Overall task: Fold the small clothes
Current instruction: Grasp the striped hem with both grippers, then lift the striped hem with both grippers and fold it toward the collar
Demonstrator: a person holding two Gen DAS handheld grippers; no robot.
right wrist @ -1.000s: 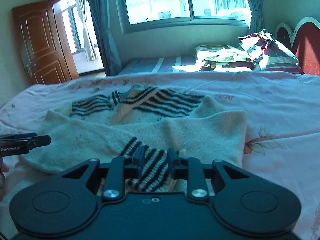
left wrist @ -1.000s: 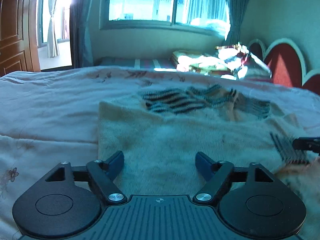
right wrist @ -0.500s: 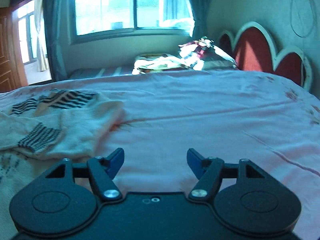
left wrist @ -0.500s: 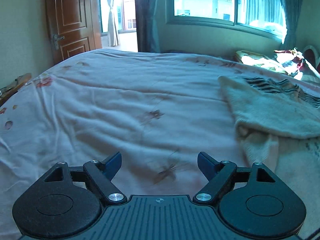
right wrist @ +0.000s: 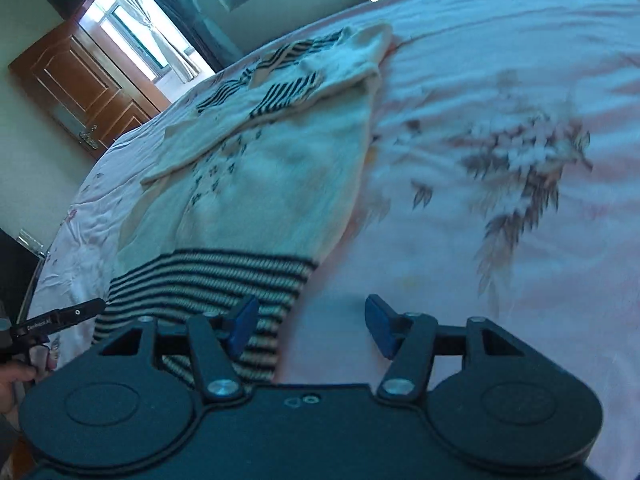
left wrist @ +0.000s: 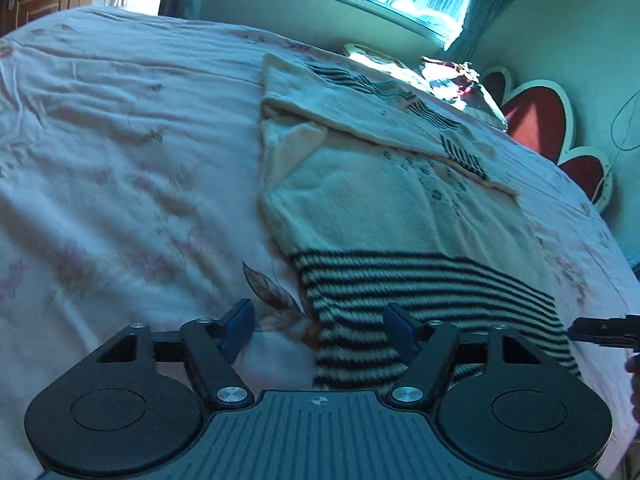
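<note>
A cream knit sweater (left wrist: 384, 200) with a black-striped hem (left wrist: 420, 292) lies flat on the bed, both sleeves folded across its chest. It also shows in the right wrist view (right wrist: 272, 184), with its hem (right wrist: 200, 280) nearest. My left gripper (left wrist: 320, 330) is open and empty, just above the hem's left corner. My right gripper (right wrist: 308, 326) is open and empty, just above the hem's right corner. The right gripper's tip shows in the left wrist view (left wrist: 600, 330); the left gripper's tip shows in the right wrist view (right wrist: 60, 318).
The pink floral bedsheet (left wrist: 120, 160) spreads wide around the sweater. A red scalloped headboard (left wrist: 536, 120) and piled bedding (left wrist: 452, 76) stand at the far end. A wooden door (right wrist: 80, 88) and a window are beyond the bed.
The right gripper let go of the striped sleeve cuff and opened. Both grippers swung out to the sides, then came down to the sweater's striped hem, one at each corner.
</note>
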